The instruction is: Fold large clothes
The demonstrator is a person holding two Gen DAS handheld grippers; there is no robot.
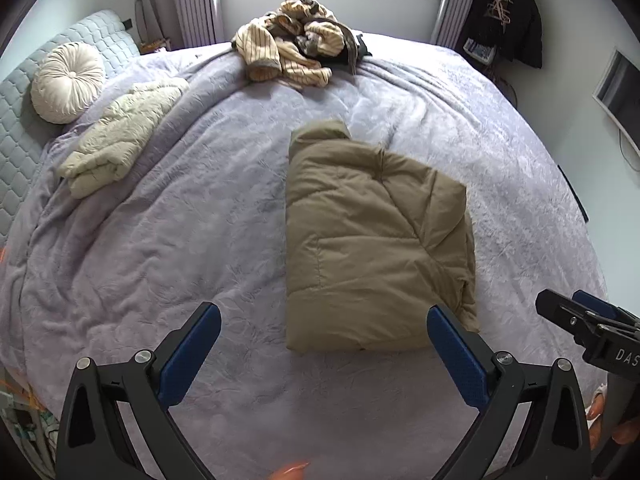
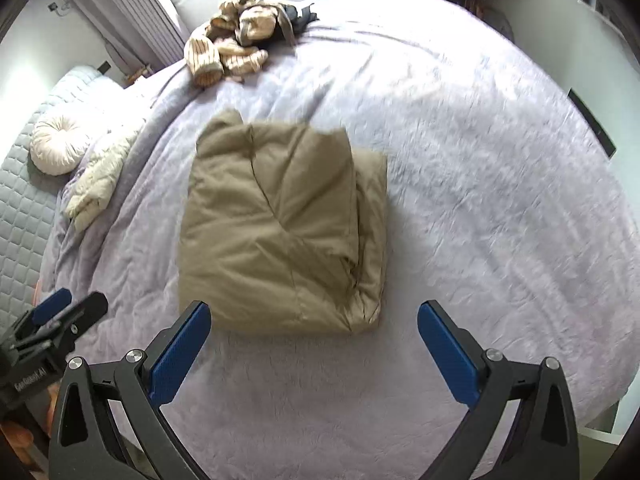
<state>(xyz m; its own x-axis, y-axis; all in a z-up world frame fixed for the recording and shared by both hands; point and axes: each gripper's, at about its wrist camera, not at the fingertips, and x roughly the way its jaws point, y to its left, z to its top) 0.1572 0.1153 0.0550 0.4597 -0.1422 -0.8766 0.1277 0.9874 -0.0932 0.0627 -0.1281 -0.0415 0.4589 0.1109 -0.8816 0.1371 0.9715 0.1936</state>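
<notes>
Low in the left wrist view, the left gripper (image 1: 324, 330) stands spread wide, blue pads (image 1: 191, 354) facing each other with only bedspread between them; nothing held. Its right pad overlaps the near corner of the folded tan jacket (image 1: 376, 240) in the picture; contact cannot be told. Jacket lies right of centre on the lavender bedspread (image 1: 160, 248), a puffy quilted rectangle, collar end toward the top. Right gripper (image 1: 592, 324) juts in at the right edge. Upper left: cream folded garment (image 1: 116, 140) beside a round cushion (image 1: 66, 82). Top centre: striped clothes heap (image 1: 292, 44).

Right wrist view, lower frame: right gripper (image 2: 314, 320) likewise fully spread, empty, over bare bedspread (image 2: 480, 160). Tan jacket (image 2: 280, 228) sits centre-left, layers stacked, edges uneven on its right. Left gripper (image 2: 60, 316) shows at lower left.
</notes>
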